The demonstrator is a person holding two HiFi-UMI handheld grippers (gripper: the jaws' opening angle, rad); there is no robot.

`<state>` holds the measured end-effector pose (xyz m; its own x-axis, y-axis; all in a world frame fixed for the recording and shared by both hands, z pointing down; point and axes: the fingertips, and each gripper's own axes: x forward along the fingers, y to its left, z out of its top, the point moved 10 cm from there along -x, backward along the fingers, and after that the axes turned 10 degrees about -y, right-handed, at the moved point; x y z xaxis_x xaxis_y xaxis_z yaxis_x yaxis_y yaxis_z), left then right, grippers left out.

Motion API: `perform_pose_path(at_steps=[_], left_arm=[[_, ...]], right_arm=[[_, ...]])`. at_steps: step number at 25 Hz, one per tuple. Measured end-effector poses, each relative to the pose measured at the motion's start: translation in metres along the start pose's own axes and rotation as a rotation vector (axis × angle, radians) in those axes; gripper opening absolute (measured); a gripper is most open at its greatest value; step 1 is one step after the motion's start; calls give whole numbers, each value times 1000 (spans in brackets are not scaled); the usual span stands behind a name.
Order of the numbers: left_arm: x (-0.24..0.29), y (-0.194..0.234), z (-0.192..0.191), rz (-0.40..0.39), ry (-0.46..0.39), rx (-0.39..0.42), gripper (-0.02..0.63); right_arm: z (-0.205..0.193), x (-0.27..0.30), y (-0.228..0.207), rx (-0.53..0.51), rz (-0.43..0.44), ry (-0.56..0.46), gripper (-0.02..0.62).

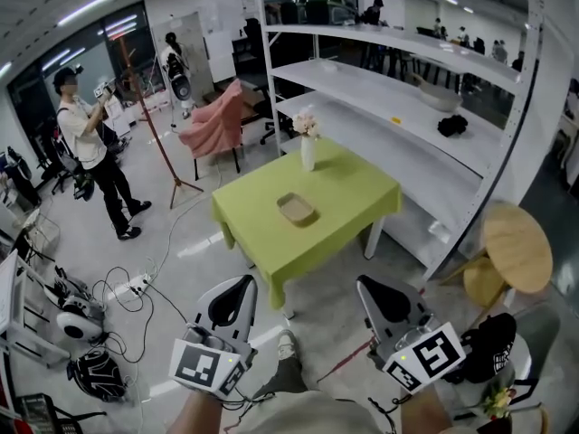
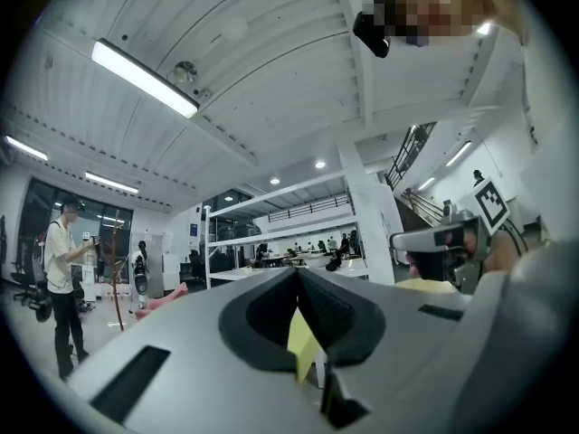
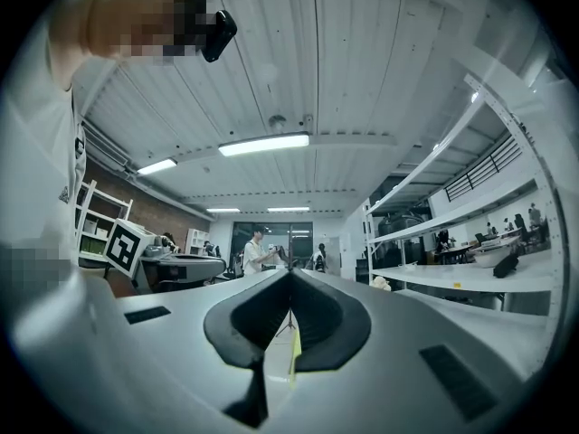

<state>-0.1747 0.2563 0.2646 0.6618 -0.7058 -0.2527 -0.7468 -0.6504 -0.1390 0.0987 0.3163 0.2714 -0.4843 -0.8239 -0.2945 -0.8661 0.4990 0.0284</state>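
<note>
L gripper (image 1: 241, 287) & R gripper (image 1: 369, 289): grey shells w/ black ribbed pads; white cube (image 1: 206, 366) w/ black sq. markers on each; pale top (image 1: 303, 416); light shoe (image 1: 286, 343).

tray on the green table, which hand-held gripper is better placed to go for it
Left, narrowly: the left hand-held gripper is nearer the green table's near corner and the tray than the right hand-held gripper. Both are shut, empty and well short of it.
</note>
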Motion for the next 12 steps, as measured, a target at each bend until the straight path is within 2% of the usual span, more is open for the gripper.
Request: perform_pose_path(at_steps=[12], left_arm=[[61,26,-34,-37,15,12,6]], right_arm=[[-30,35,-48,-11,-65,70,6]])
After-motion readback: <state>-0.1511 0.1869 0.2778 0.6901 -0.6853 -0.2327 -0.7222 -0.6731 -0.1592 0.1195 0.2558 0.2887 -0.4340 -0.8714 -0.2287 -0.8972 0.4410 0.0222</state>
